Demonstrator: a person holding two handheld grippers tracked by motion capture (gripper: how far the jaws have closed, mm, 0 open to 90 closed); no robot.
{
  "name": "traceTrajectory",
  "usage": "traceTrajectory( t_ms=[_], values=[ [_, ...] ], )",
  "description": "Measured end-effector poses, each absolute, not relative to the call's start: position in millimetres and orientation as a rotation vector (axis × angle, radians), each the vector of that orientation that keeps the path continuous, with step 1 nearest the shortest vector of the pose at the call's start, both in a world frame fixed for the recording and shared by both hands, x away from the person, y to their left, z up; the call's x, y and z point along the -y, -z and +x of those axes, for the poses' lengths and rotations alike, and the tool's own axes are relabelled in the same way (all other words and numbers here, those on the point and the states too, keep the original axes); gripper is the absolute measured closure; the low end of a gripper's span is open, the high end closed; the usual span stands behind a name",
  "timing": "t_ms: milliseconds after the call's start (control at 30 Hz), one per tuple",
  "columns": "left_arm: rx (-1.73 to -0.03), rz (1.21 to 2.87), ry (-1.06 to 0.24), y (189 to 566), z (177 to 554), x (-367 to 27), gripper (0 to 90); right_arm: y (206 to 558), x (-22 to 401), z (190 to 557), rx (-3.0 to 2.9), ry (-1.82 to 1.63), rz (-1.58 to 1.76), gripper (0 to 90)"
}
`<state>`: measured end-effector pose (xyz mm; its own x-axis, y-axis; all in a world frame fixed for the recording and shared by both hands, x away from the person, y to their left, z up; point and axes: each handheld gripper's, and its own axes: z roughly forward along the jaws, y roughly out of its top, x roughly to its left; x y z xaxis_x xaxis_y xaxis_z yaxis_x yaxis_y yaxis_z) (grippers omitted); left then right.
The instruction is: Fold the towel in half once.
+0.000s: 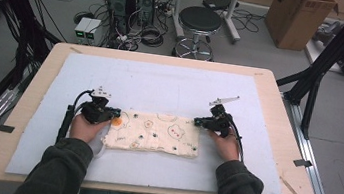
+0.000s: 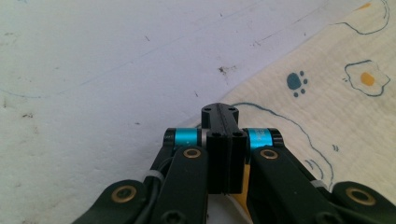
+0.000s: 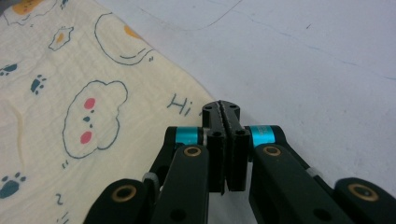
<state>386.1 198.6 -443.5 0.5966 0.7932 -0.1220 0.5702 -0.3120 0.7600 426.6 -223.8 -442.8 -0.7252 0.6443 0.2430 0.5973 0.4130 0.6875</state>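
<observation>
Forearms enter from the near edge, each hand carrying a gripper at one end of the folded cloth (image 1: 154, 133). Left gripper (image 1: 113, 114): jaws closed flat together, tips at the cloth's edge; whether fabric is pinched between them cannot be told. Right gripper (image 1: 200, 122): jaws likewise closed, tips at the opposite edge beside the "Hi" print. Cloth lies between both jaw sets as a flat oblong on the white mat (image 1: 161, 83). Judgement: one fold appears complete; any further fold remains.
</observation>
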Motion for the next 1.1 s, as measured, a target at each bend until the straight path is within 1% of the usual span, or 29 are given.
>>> traceTrajectory(
  t_ms=[333,400,500,600,667,733,800,867,1000,1100],
  values=[
    [-1.067,2.02,-0.353,443,386,-197,89.5,442,222,425,-2.584,-1.208,1.129,89.0],
    [-1.055,2.017,-0.348,441,385,-197,87.9,442,222,425,-2.587,-1.231,1.122,82.4],
    [-1.029,2.004,-0.346,436,382,-195,84.3,437,220,421,-2.601,-1.263,1.079,77.2],
    [-1.009,1.985,-0.334,432,378,-196,78.9,433,220,418,-2.592,-1.309,1.05,72.2],
    [-1.0,1.97,-0.324,428,376,-198,73.6,430,220,416,-2.587,-1.331,1.048,63.0],
    [-0.984,1.964,-0.325,425,373,-200,71.1,427,220,414,-2.588,-1.349,1.043,58.7],
    [-0.977,1.954,-0.323,421,369,-204,67.3,424,219,411,-2.584,-1.356,1.021,50.7],
    [-0.967,1.941,-0.319,418,366,-207,64.9,421,218,408,-2.582,-1.361,1.005,48.8],
    [-0.953,1.929,-0.308,412,361,-212,60.0,416,218,403,-2.571,-1.353,0.979,39.8],
    [-0.951,1.913,-0.295,408,357,-216,51.9,411,220,399,-2.565,-1.345,0.973,32.9]
  ],
)
